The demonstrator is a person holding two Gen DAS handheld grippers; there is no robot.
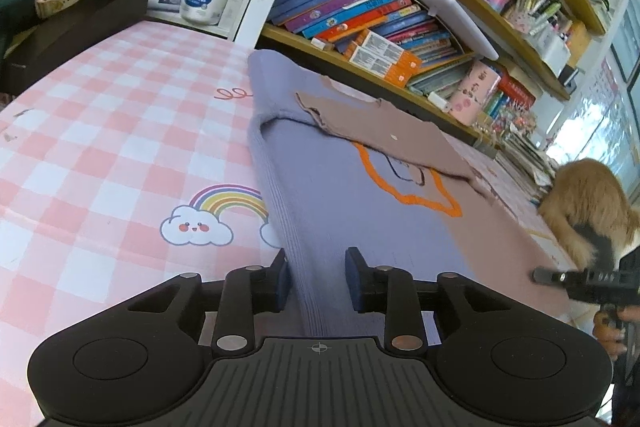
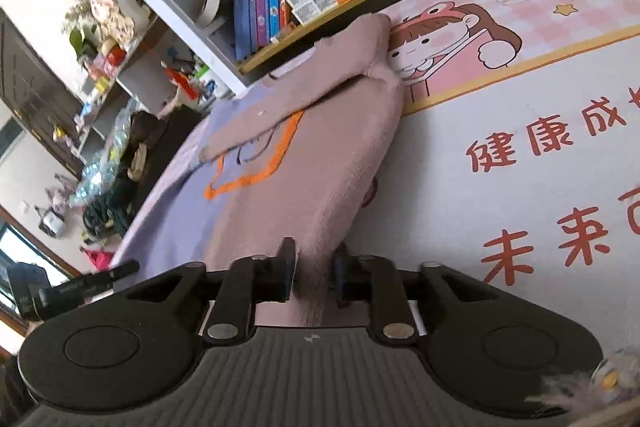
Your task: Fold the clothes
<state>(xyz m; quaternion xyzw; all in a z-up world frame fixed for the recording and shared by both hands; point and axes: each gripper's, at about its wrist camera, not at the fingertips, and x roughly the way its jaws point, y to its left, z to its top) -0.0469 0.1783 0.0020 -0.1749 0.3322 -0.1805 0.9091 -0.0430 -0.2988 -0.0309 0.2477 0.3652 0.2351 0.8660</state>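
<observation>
- The left gripper [image 1: 316,277] sits at the near edge of the table [image 1: 100,147], its fingers set apart with a ribbed lilac band of the sweater [image 1: 340,195] running up between them. The blue pads look close to the cloth on either side, but I cannot tell whether they pinch it or only straddle it.
- The right gripper [image 2: 314,277] is at the same near edge, further right, with its fingers drawn in on a bunched pinkish-brown part of the garment; it appears to be gripping that fold.
- Both grippers therefore sit at the near end of the sweater, the left on the lilac side and the right on the pink-brown side, about equally close to it.
- The sweater lies on the table with its long axis running straight away from both grippers toward the bookshelf [image 1: 400,39] at the far edge.
- Both sleeves [image 1: 380,135] are laid across the chest, the pink-brown one partly covering an orange-outlined motif [image 1: 404,195].
- Judging from this, any lengthwise fold would carry the near end along that axis toward the collar.
- The hem itself is hidden under the gripper bodies, and the collar is foreshortened and hard to read.
- At the right margin of the left view, the right gripper and a furry cuff [image 1: 580,203] are cut off.
</observation>
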